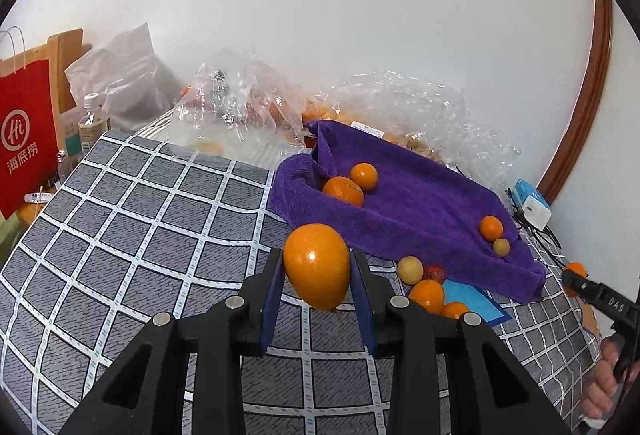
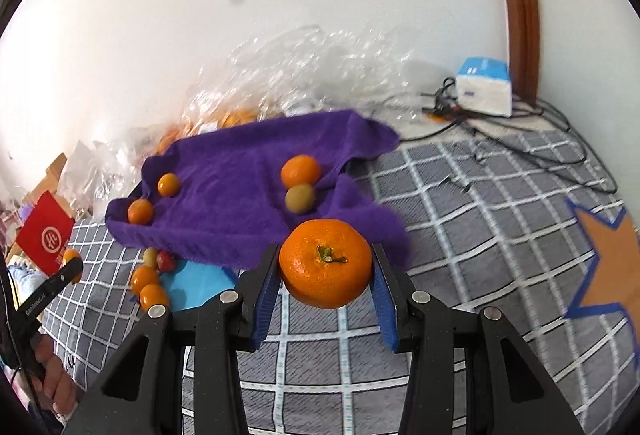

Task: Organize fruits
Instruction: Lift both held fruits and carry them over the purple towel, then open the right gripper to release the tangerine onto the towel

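My left gripper (image 1: pixel 317 267) is shut on a smooth oval orange fruit (image 1: pixel 316 265), held above the checked cloth in front of the purple towel (image 1: pixel 416 203). My right gripper (image 2: pixel 325 267) is shut on a mandarin (image 2: pixel 325 262) with its green stem facing me, just in front of the towel (image 2: pixel 240 191). Two oranges (image 1: pixel 350 185) lie at the towel's left end. An orange (image 1: pixel 491 227) and a small yellowish fruit (image 1: pixel 501 247) lie at its right end. Several loose fruits (image 1: pixel 426 281) lie on the cloth in front of the towel, by a blue sheet (image 1: pixel 474 299).
Crumpled clear plastic bags (image 1: pixel 260 103) holding more fruit lie behind the towel against the wall. A red paper bag (image 1: pixel 26 139) and a water bottle (image 1: pixel 94 123) stand at the left. A white-and-blue box (image 2: pixel 486 87) with black cables (image 2: pixel 520 139) sits at the right. A brown star shape (image 2: pixel 610 259) marks the cloth.
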Motion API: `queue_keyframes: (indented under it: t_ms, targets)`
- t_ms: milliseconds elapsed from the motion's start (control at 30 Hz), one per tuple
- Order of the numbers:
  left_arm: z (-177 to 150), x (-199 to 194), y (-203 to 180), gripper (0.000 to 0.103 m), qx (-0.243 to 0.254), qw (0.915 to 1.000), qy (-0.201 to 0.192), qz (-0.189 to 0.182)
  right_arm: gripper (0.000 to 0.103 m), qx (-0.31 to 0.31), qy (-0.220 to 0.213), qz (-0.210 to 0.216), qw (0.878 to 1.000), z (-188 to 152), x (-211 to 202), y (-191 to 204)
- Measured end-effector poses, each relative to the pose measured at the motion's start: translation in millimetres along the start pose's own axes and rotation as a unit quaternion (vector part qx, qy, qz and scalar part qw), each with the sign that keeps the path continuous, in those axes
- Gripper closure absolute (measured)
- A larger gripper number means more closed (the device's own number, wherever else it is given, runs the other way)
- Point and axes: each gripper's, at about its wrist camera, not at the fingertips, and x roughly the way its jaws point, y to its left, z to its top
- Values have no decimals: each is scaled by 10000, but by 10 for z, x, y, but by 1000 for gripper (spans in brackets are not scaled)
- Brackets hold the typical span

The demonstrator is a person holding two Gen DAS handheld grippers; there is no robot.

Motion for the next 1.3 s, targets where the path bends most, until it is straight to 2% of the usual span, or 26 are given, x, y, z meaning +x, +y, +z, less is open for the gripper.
queue_keyframes:
  t_ms: [233,433,533,767,933,1067,1300]
  targets:
    - [6,5,40,72,-78,9999,-28,145,60,-118,-198,-34,9997,196,-126,22]
    - [8,-8,65,72,-130,9998,-58,164,60,-221,-206,-4,9995,317,6,106]
    - [12,27,55,72,-115,9999,51,117,60,-115,-115,203,9997,397,125,141]
    - [109,-35,-28,72,215,9990,-138,374,60,-288,30,340,9990,560,399,342]
    - [307,9,-64,72,415,9987,-5,291,60,-422,372,446,9974,590,751,497]
    - [522,61,-85,72,394,9990,92,183,60,-639,624,411,9952,566,1002,622]
    - [752,439,-322,72,528,9972,527,-59,60,-994,901,382,9902,453,1252,728]
